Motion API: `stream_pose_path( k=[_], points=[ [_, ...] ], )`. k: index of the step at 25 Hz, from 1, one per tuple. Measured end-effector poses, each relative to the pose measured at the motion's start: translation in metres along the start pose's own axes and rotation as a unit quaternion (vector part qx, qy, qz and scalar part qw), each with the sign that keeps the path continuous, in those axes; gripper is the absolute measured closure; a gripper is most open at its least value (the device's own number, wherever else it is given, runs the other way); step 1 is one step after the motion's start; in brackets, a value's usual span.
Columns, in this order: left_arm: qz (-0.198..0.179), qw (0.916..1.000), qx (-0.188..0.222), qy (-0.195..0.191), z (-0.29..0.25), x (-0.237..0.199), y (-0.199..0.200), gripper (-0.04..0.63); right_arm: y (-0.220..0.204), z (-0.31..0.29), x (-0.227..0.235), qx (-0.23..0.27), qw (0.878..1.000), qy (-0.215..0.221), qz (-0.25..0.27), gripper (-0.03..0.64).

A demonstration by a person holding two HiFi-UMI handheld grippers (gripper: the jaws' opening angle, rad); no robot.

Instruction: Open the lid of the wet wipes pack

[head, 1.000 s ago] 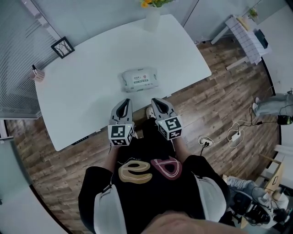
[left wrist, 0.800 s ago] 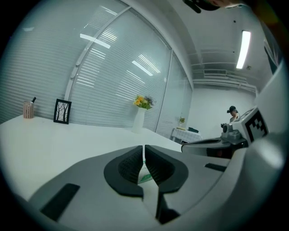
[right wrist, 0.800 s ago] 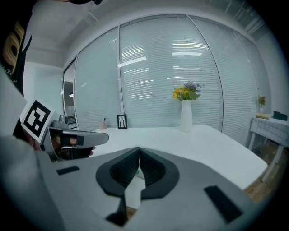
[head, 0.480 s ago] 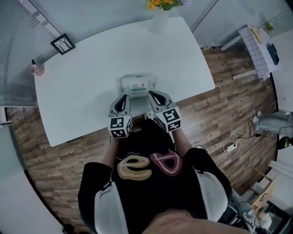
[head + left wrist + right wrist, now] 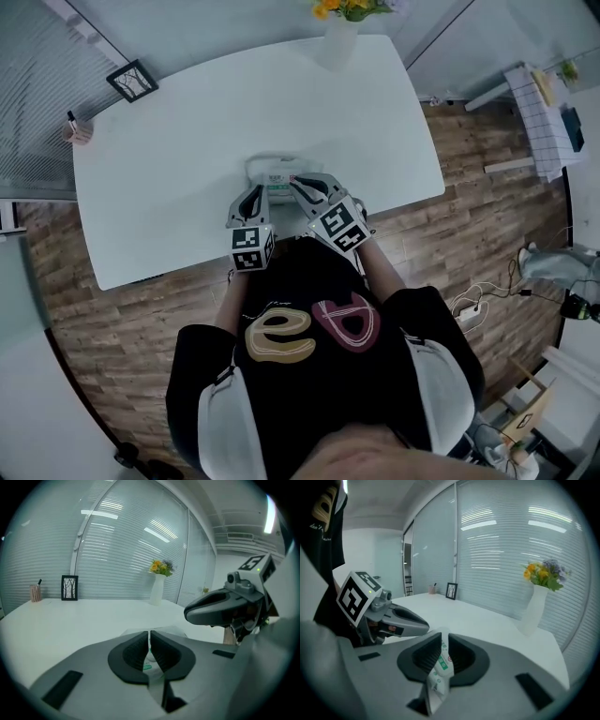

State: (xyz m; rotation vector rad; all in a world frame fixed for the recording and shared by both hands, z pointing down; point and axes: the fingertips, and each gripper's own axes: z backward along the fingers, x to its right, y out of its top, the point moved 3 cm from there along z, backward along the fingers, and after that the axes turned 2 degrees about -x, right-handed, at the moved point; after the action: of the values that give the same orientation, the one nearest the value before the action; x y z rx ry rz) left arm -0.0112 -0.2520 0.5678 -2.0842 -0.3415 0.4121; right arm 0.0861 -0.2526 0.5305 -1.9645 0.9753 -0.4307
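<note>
One wet wipes pack lies at the middle of the worktop's near edge under two claws. The left claw is closed on nothing. The right claw has just been opening and is narrowly parted, with the pack in its gap, seemingly ungripped. Unpinned, the pack could slide off if wrapper is snagged instead of lid. One flower vase stands at the far edge.

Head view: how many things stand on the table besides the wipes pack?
3: a vase at the far edge, a frame at the far left corner, a pen cup on the left edge. Small things at the near edge may be hidden.
</note>
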Motion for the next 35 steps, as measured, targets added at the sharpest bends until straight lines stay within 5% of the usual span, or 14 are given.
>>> stream_pose_path(
  k=[5,15,20,25,35],
  points=[
    [0.008,0.9995,-0.022,0.022,-0.004,-0.005,-0.007,0.568,0.002,-0.018,-0.002,-0.065,0.989,0.068,0.118,0.505],
    [0.052,0.998,-0.019,0.031,-0.009,-0.012,-0.015,0.568,-0.018,-0.048,-0.022,-0.139,0.96,0.135,0.204,0.397],
    [0.044,0.9978,-0.034,0.036,-0.012,-0.007,-0.022,0.568,-0.023,-0.053,-0.015,-0.16,0.949,0.135,0.236,0.391],
    [0.041,0.9966,-0.054,0.047,-0.014,-0.008,-0.027,0.568,-0.036,-0.06,-0.019,-0.195,0.925,0.146,0.29,0.374],
    [0.053,0.9941,-0.08,0.05,-0.021,-0.015,-0.034,0.568,-0.042,-0.068,-0.02,-0.205,0.918,0.14,0.311,0.373]
  ],
)
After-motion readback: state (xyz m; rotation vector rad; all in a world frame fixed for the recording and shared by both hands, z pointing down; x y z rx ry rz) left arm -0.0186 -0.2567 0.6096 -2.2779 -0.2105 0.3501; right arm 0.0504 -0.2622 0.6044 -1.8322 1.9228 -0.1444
